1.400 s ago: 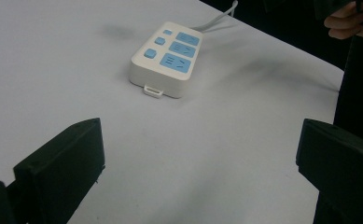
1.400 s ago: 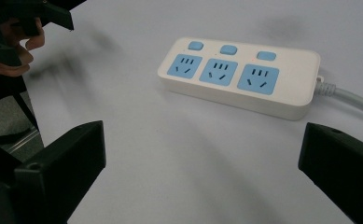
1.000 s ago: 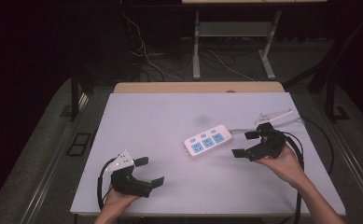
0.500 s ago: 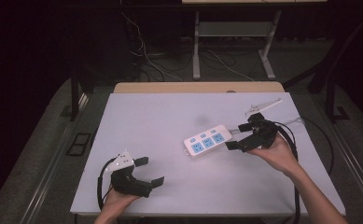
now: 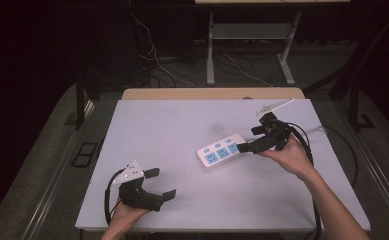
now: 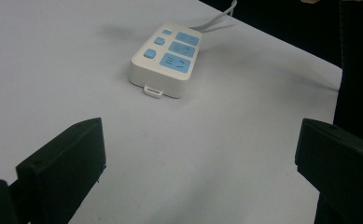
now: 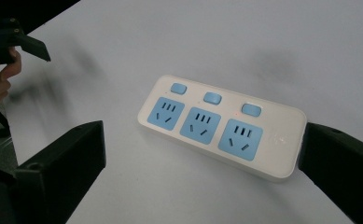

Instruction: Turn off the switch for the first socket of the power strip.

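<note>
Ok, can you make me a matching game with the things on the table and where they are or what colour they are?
Things:
1. power strip
2. left gripper
3. right gripper
4. sockets

Descriptions:
A. open, near the table's front edge
B. blue
C. white, lying flat on the table
D. open, one of its fingers at the strip's end

Pairs: 1-C, 2-A, 3-D, 4-B

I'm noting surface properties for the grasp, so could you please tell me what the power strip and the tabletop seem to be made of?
The power strip looks like moulded plastic: a smooth white, slightly glossy shell with rounded edges and matte blue socket faces and buttons. The tabletop appears to be a pale matte laminate or painted board, even and without glare; which of the two cannot be told.
</note>
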Motion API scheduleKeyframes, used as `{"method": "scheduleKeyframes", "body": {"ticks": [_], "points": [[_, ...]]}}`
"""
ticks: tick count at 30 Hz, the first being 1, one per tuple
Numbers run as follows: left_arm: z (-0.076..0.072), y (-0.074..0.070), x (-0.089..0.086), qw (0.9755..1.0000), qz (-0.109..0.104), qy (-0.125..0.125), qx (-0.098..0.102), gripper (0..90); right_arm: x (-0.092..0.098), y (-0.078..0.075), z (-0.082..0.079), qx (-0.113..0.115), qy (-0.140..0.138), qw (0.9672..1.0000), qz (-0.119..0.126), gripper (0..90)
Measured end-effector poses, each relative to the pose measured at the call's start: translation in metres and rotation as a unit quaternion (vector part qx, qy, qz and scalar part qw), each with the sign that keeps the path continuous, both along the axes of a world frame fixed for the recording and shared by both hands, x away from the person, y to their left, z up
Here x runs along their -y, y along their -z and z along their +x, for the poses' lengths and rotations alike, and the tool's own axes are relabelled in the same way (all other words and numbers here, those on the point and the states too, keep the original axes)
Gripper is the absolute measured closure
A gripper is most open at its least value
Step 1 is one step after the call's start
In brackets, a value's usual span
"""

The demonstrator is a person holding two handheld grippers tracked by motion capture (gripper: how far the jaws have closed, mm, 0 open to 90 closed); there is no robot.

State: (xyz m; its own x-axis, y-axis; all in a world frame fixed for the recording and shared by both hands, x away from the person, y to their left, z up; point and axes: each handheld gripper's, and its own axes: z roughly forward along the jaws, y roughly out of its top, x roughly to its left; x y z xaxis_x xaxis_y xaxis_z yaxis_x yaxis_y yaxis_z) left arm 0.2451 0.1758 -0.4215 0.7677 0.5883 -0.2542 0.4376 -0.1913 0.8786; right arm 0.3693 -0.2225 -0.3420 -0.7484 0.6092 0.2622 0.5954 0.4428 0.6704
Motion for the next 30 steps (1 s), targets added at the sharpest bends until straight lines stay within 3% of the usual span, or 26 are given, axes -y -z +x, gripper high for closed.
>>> {"method": "scheduleKeyframes", "body": {"ticks": [15,30], "points": [[0.000,0.000,0.000,1.0000,0.001,0.001,0.000,0.4,-0.019,0.006,0.020,-0.009,0.005,0.9999,0.001,0.4],[0.000,0.000,0.000,1.0000,0.002,0.002,0.000,0.4,-0.024,0.019,0.033,-0.024,0.040,0.9988,0.018,0.4]]}}
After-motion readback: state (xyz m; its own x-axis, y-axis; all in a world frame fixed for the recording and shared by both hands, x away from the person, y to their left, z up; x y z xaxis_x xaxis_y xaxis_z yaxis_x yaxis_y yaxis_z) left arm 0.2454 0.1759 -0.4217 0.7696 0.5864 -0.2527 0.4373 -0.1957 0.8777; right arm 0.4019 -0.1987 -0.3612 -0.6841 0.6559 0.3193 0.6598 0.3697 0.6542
